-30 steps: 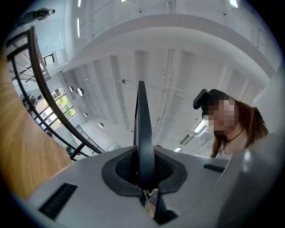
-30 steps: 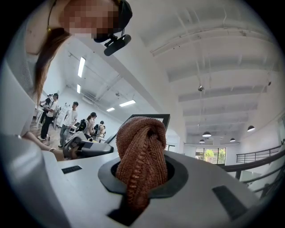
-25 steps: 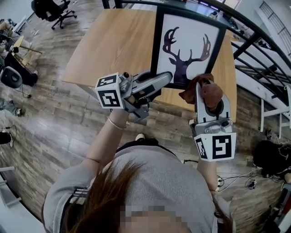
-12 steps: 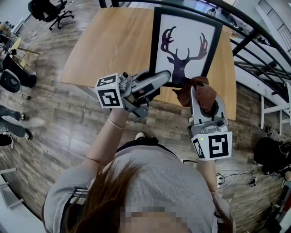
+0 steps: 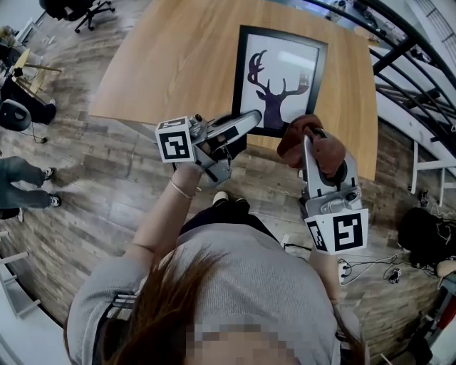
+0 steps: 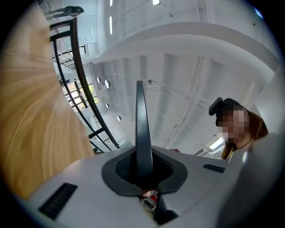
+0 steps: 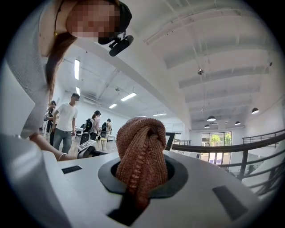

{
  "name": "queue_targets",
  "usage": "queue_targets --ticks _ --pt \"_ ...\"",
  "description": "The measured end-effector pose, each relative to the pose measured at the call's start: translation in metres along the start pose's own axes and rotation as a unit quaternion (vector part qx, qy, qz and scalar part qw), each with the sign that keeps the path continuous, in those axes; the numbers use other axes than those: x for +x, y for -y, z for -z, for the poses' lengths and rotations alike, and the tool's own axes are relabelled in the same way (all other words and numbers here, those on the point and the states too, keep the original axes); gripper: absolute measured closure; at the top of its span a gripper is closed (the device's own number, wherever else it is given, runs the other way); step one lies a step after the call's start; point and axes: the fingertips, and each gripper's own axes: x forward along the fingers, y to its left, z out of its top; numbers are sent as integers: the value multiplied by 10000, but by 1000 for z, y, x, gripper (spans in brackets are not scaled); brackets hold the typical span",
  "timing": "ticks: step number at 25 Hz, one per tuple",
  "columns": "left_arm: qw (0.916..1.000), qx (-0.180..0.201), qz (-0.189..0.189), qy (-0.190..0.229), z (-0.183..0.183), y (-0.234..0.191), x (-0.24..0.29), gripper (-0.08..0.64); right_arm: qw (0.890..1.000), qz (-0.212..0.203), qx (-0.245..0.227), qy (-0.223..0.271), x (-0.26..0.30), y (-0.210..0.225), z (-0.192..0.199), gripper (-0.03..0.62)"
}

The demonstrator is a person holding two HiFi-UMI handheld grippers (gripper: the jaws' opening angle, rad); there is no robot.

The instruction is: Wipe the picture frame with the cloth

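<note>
Cloth [image 7: 141, 156] sits clamped in right tool [image 5: 311, 142] near picture frame [image 5: 279, 78]; left tool [image 5: 253, 118] closed, empty.

Wood-plank floor [image 5: 85, 185], black railing [image 6: 81, 73], office chair [image 5: 75, 8]

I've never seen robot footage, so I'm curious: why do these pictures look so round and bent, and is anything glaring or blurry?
Head view: a wide lens bows the edges of the table, and the picture frame glass carries a faint sheen. Left gripper view: dark rounded corners, the wooden table smeared at left. Right gripper view: the cloth is crisp; ceiling lights blow out white.
</note>
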Motion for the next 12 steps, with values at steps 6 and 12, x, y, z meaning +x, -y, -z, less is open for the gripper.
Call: queue_targets --ticks 6,12 --pt "9954 -828 -488 -44 37 -56 -36 532 9991 92 403 -21 1 1 20 518" --pt "9775 -1873 -974 -6 86 -110 -78 532 9972 223 674 -241 9 4 49 518"
